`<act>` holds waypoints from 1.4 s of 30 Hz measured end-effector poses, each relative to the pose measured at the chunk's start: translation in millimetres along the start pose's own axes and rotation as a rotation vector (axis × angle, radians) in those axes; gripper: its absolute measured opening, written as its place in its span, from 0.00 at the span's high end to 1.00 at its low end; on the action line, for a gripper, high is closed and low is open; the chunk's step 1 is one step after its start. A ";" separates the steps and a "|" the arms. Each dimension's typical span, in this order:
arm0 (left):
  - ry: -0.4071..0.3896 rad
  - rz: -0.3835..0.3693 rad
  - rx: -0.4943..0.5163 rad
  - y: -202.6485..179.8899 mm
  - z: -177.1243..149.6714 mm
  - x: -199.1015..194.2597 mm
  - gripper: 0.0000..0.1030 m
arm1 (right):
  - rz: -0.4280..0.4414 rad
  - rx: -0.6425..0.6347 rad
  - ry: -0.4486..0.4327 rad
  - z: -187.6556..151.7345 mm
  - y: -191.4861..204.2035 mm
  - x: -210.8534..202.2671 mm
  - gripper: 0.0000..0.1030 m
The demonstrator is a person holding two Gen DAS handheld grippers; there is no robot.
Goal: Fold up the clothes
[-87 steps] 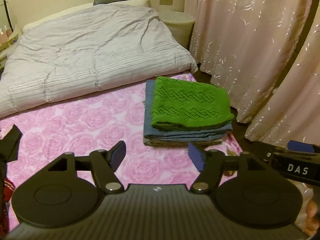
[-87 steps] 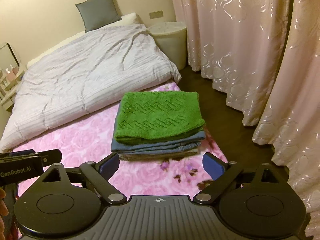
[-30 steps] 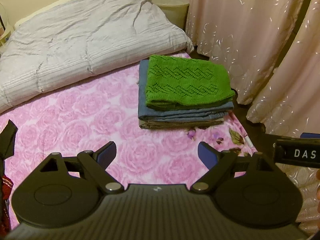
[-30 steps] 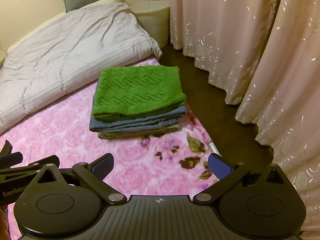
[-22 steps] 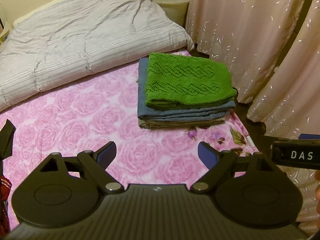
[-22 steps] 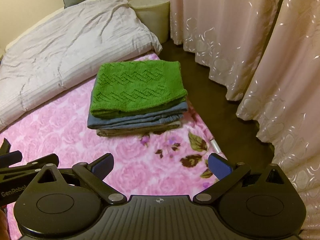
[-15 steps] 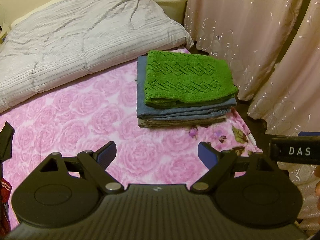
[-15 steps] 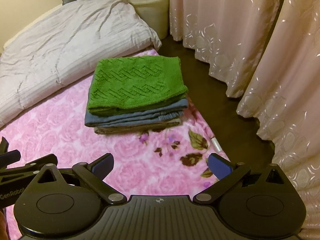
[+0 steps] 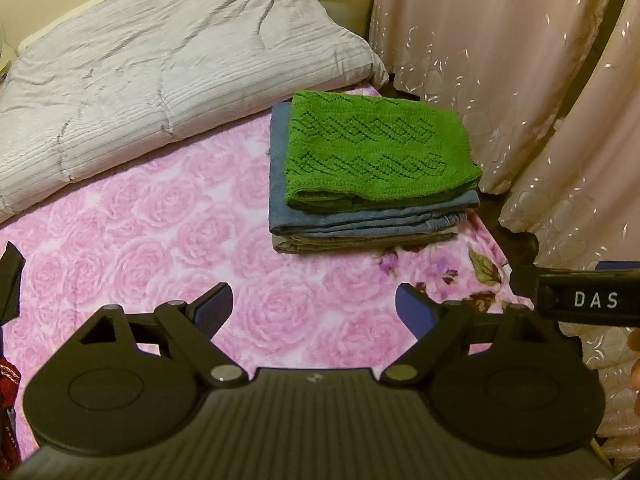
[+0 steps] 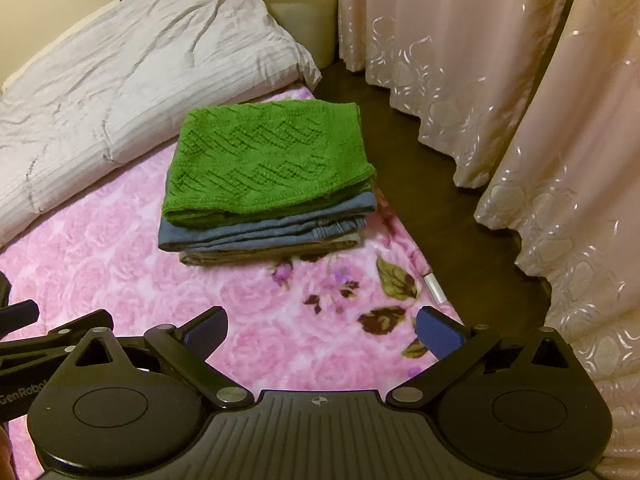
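**A:** Starting at the left of the left wrist view, what do you have?

**B:** I see a grey quilt [image 9: 168, 76] filling the upper left of the frame, lying over the far part of a pink rose-print blanket [image 9: 152, 232]. Right of centre sits the pile of clothes: a green knitted sweater [image 9: 376, 152] folded on top, a blue folded garment [image 9: 360, 220] under it, and a greyish-brown one [image 9: 344, 245] at the bottom. The pile rests flat on the blanket, near its right edge. Pink curtains [image 9: 500, 72] hang along the right side.

**A:** And my left gripper [image 9: 316, 308]?

**B:** At the bottom of the frame, above the blanket, jaws spread wide, nothing between them. It is well short of the pile. At the right edge a black bar lettered "DAS" [image 9: 592, 300] pokes in.

**A:** Same sweep in the right wrist view?

**B:** Quilt [image 10: 132, 76] upper left, a pale round bin [image 10: 300, 12] at top centre, the sweater [image 10: 272, 160] mid-frame atop the blue garment [image 10: 260, 232], then dark floor [image 10: 432, 184] and curtains [image 10: 520, 80] to the right. A small white object [image 10: 434, 286] lies at the blanket's [image 10: 120, 280] right edge; I cannot tell what it is.

**A:** Right gripper [image 10: 320, 330]?

**B:** Bottom of the frame, jaws wide apart and empty, apart from the pile.
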State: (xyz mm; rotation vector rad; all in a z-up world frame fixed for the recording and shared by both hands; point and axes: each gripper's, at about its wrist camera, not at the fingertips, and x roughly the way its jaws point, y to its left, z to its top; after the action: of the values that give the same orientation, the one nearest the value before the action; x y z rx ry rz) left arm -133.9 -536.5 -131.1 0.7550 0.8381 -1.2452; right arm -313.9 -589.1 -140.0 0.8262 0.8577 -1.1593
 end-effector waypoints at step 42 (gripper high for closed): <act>0.026 0.039 0.005 -29.9 16.6 33.4 0.16 | 0.006 -0.032 0.031 18.5 -21.0 43.2 0.00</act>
State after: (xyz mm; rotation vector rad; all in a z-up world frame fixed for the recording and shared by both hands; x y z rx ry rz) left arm -157.4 -572.1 -152.8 0.7889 0.8380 -1.2057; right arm -324.1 -627.6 -172.5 0.8216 0.8969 -1.1273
